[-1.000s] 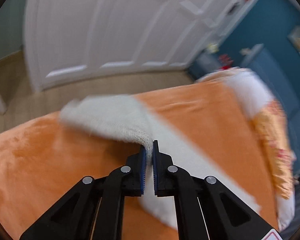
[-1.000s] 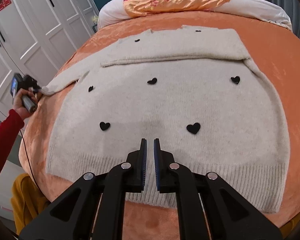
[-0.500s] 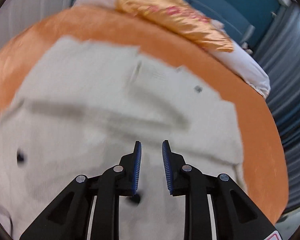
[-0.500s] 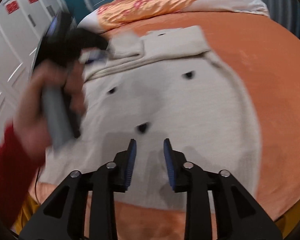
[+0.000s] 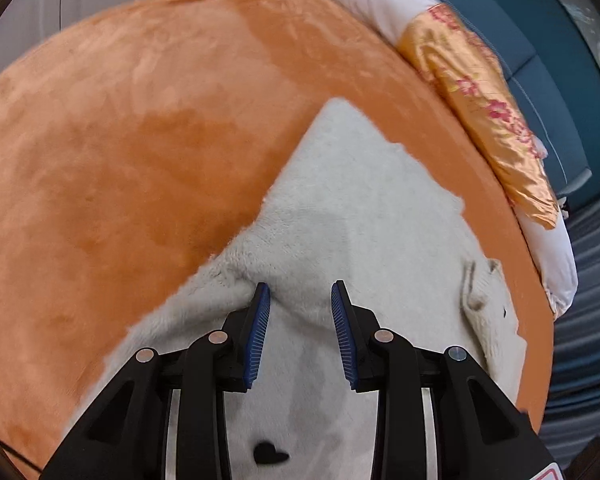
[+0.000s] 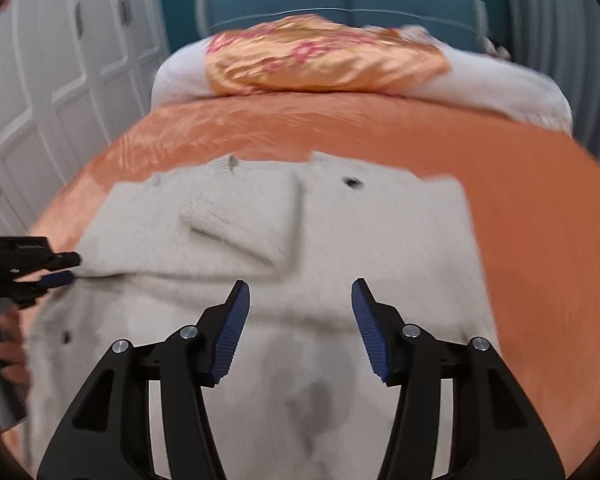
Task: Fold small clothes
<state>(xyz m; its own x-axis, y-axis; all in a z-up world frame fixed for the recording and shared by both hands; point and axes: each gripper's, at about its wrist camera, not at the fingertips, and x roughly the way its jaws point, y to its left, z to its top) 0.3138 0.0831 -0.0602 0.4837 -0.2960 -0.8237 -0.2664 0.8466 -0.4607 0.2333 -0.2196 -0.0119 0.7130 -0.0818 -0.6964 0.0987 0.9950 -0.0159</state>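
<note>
- Wardrobe doors [image 6: 60, 92], white and panelled, stand at the far left, beyond the bed edge.
- Left gripper [image 5: 300, 332]: jaws parted, nothing between the blue pads. The left pad's tip touches a raised fold at the sweater's left edge; the right pad hangs over flat knit. The right wrist view shows it [image 6: 56, 270] at the garment's left side.
- Sweater [image 5: 360, 220]: cream knit with small black hearts, lying on the orange bedspread [image 5: 120, 140]. Both sleeves appear folded in across the chest, one cuff [image 6: 240, 220] resting on top. This view is motion-blurred, so the exact layering cannot be confirmed.
- Right gripper [image 6: 300, 328]: jaws wide apart, empty, poised above the lower body panel.
- Pillow [image 6: 324, 60], gold satin with red flowers, lies at the head of the bed, well apart from the sweater.
- Likely step: gripping the side edges for the next fold.
- Risks:
  - A pinch at the bunched left fold may gather several layers, dragging the folded sleeve out of place.
  - Fuzzy knit may slip from a shallow bite.
  - Uneven lifting between the two sides would skew the fold.
  - The plush bedspread may be caught along with the knit.
</note>
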